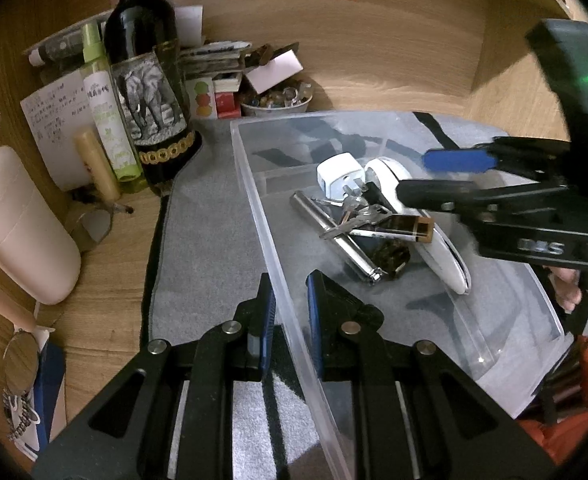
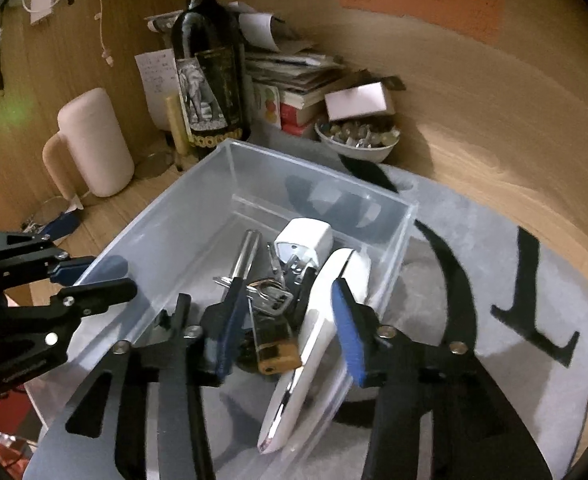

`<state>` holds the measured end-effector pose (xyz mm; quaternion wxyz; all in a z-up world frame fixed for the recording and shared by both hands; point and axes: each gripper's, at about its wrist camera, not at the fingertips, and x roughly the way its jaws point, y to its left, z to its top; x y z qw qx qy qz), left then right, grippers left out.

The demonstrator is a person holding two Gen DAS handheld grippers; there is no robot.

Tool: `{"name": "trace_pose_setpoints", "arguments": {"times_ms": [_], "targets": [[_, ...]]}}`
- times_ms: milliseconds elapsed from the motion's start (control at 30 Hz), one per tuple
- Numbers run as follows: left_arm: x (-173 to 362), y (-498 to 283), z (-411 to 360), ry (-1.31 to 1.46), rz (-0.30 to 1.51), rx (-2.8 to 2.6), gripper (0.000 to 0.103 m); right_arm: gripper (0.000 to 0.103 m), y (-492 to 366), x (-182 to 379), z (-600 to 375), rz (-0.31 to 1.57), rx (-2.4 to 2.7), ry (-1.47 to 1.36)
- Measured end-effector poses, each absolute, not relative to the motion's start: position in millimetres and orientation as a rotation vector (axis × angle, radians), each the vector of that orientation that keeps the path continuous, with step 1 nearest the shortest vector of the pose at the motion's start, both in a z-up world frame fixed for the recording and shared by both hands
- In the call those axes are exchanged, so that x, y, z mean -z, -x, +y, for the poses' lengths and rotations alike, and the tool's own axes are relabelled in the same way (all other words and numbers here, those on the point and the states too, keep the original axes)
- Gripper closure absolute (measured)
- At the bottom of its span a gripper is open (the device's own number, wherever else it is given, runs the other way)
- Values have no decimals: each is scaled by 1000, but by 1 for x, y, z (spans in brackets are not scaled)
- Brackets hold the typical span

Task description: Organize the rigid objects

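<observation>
Straddling the near wall of the clear plastic bin (image 1: 254, 184), the left tongs (image 1: 288, 308) have one blue pad outside and one inside the wall, narrow, though contact with the plastic cannot be confirmed. The right tongs (image 2: 290, 320) hang spread wide over the bin's contents, holding nothing. Inside the bin lie a white plug adapter (image 2: 308, 236), a long white device (image 2: 318, 344) reaching toward the near corner, a silver metal cylinder (image 2: 248, 252), a bunch of keys (image 2: 272, 296) and a brass padlock (image 2: 276, 352), all heaped together and touching. The bin sits on a grey mat (image 1: 202, 240) on the wooden surface (image 1: 106, 280). Behind it stand a dark wine bottle (image 1: 146, 80) with an elephant label, a green spray bottle (image 1: 108, 112), a bowl of beads (image 2: 358, 136) and stacked books (image 2: 294, 76).
</observation>
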<state>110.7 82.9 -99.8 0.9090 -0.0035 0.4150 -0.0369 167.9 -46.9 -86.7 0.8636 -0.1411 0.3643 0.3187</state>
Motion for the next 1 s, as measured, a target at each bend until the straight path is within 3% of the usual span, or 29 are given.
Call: {"name": "trace_pose_setpoints", "arguments": {"times_ms": [167, 233, 333, 567, 800, 1000], "targets": [[94, -107, 84, 8, 838, 55, 77, 46, -157, 73, -61, 715, -647, 284], [86, -103, 84, 0, 811, 40, 66, 38, -153, 67, -71, 694, -631, 272], [72, -94, 82, -10, 758, 16, 53, 34, -145, 57, -85, 664, -614, 248], [35, -66, 67, -5, 620, 31, 39, 22, -118, 33, -113, 570, -573, 205], [4, -25, 33, -32, 417, 16, 9, 9, -82, 13, -132, 474, -559, 171], [-6, 4, 14, -37, 304, 12, 1, 0, -46, 1, -150, 371, -510, 159]]}}
